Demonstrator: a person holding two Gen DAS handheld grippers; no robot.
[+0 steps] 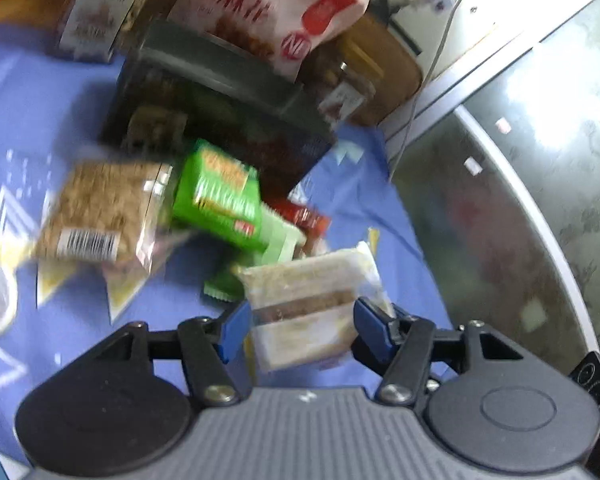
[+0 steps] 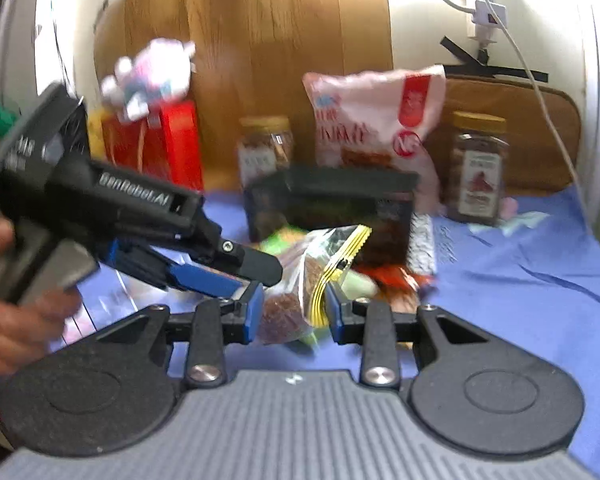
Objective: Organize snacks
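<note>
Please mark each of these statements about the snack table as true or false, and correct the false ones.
1. The left gripper has a clear snack packet between its fingers. True.
2. The cloth on the table is red. False: it is blue.
3. The right gripper has a clear bag with a yellow strip between its fingers. True.
4. The pink bag lies flat on the cloth. False: it stands up in the dark bin.
5. A green packet lies in front of the bin. True.
6. Both jars have blue lids. False: the lids look yellowish.
</note>
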